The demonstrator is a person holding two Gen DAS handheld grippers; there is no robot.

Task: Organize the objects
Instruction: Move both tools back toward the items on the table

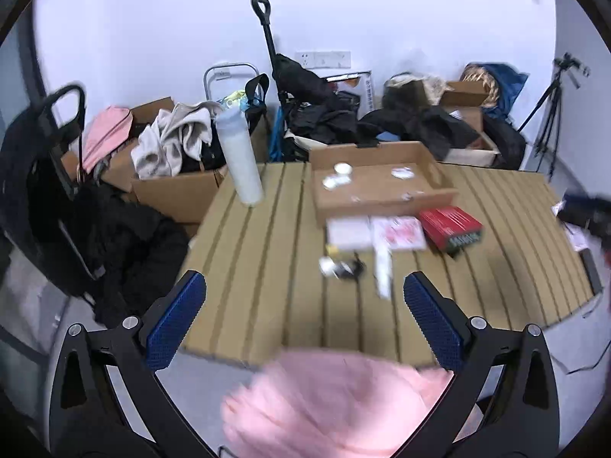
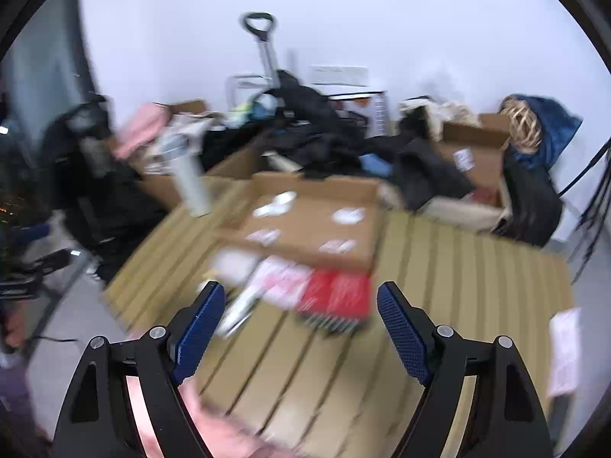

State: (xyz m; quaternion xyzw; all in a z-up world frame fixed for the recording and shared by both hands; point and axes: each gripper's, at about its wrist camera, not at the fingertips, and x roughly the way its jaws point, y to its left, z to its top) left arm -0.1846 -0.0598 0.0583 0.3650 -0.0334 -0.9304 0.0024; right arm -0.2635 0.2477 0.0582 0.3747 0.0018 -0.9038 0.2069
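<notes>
A shallow cardboard tray (image 1: pixel 376 196) with small white items sits on a slatted wooden table (image 1: pixel 267 267). In front of it lie a red box (image 1: pixel 450 227), a pink-and-white packet (image 1: pixel 399 233), a white packet (image 1: pixel 349 233), a white tube (image 1: pixel 383 271) and small dark items (image 1: pixel 341 267). A tall white bottle (image 1: pixel 238 156) stands at the table's far left. My left gripper (image 1: pixel 303 305) is open and empty above the table's near edge. My right gripper (image 2: pixel 301 316) is open and empty, just short of the red box (image 2: pixel 336 297). The right wrist view is blurred.
Pink cloth (image 1: pixel 336 404) lies below the near table edge. Cardboard boxes (image 1: pixel 172 187) with clothes, black bags and a cart handle (image 1: pixel 263 15) crowd the wall behind the table. A tripod (image 1: pixel 550 114) stands at far right. A paper (image 2: pixel 565 355) lies at the table's right edge.
</notes>
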